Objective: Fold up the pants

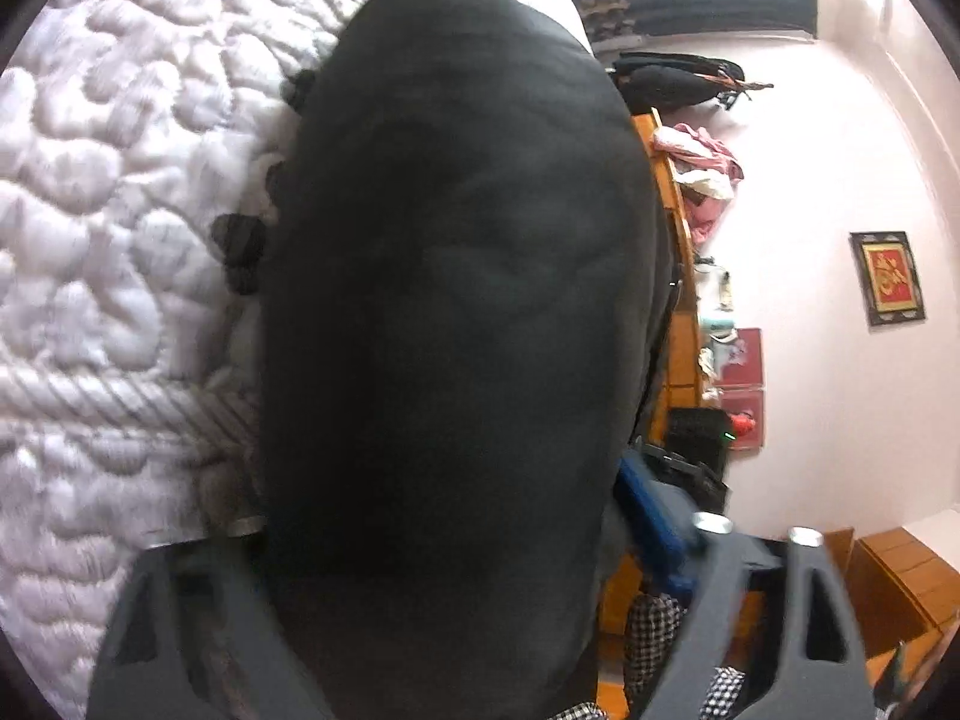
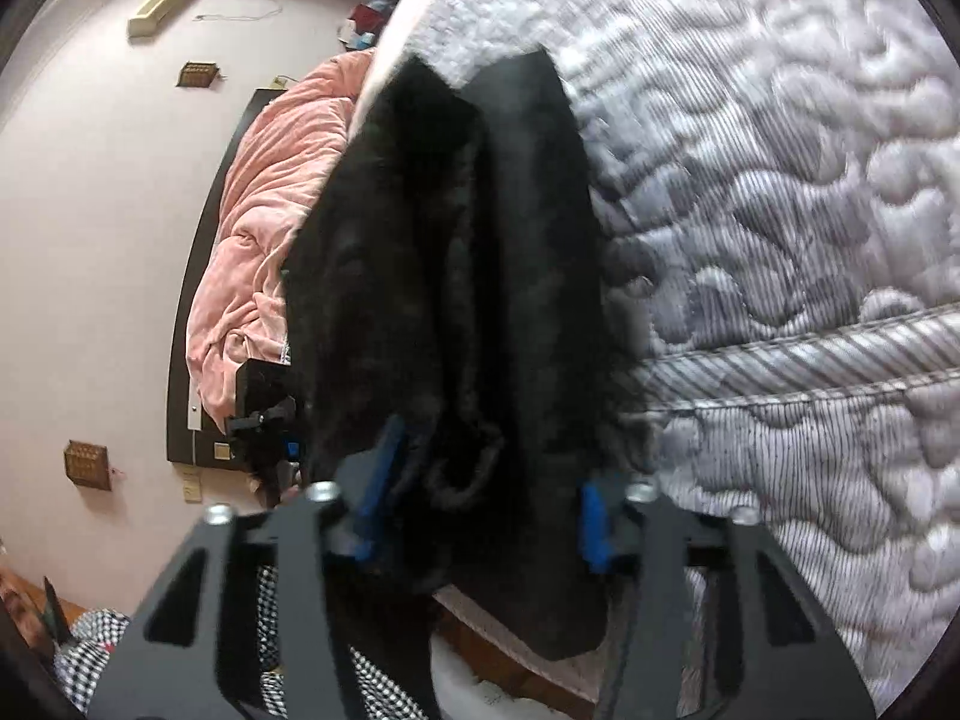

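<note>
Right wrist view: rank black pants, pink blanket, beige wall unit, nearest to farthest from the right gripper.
1. black pants: between the right gripper's fingers, draped over the quilted mattress.
2. pink blanket: left, on a farther bed.
3. beige wall unit: top left, high on the wall.

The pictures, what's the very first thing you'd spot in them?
A big black pair of pants fills the middle of both views, lying over a white quilted mattress. In the right wrist view the right gripper has bunched black cloth between its blue-padded fingers. A pink blanket lies heaped on a bed behind.
</note>
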A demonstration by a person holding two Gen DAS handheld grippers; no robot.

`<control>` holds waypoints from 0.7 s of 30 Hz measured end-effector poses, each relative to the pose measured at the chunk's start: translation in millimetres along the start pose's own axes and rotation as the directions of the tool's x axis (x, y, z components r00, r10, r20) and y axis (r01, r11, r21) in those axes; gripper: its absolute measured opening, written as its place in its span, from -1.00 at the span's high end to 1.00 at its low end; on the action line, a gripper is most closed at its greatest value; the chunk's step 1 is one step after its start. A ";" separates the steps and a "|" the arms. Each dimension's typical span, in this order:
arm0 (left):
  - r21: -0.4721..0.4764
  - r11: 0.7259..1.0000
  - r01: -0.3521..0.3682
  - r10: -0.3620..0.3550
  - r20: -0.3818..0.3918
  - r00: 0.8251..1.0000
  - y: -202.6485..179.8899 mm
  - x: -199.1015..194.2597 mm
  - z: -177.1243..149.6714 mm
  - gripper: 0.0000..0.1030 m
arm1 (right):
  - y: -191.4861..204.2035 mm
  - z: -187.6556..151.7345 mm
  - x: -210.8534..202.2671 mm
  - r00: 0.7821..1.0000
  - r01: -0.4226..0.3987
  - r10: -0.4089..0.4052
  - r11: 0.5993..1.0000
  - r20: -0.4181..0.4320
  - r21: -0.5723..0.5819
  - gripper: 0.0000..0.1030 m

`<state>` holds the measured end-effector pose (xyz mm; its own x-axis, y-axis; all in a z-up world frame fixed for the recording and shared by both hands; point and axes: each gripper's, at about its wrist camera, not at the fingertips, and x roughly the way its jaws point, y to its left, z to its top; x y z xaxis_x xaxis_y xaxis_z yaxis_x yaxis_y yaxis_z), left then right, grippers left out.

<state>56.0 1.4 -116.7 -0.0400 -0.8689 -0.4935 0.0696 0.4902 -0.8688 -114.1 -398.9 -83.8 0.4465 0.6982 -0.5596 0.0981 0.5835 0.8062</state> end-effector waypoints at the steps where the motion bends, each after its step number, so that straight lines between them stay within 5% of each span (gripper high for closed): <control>1: -0.016 1.000 0.015 -0.015 0.007 1.000 1.1 -4.2 1.8 -0.20 | 9.8 -0.6 -3.1 1.000 0.013 -0.012 0.999 0.018 -0.035 0.26; 7: 0.037 0.998 0.049 -0.052 0.085 0.995 -20.8 -13.5 7.9 0.20 | 52.2 8.4 -10.2 0.995 0.057 -0.045 0.989 0.085 -0.140 0.34; 15: 0.152 0.988 -0.002 -0.028 0.196 0.980 -54.8 -24.2 81.9 0.21 | 99.0 81.1 -7.6 0.987 0.105 -0.069 0.962 0.145 -0.251 0.35; 21: 0.150 0.986 -0.074 0.035 0.249 0.968 -43.1 -22.9 155.6 0.20 | 100.2 160.5 24.8 0.982 0.135 -0.095 0.958 0.162 -0.254 0.33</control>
<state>209.1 -10.5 -61.7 0.2117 -0.8413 -0.4975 0.2207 0.5370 -0.8142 49.6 -389.7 13.9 0.5737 0.5627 -0.5951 -0.0719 0.7584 0.6478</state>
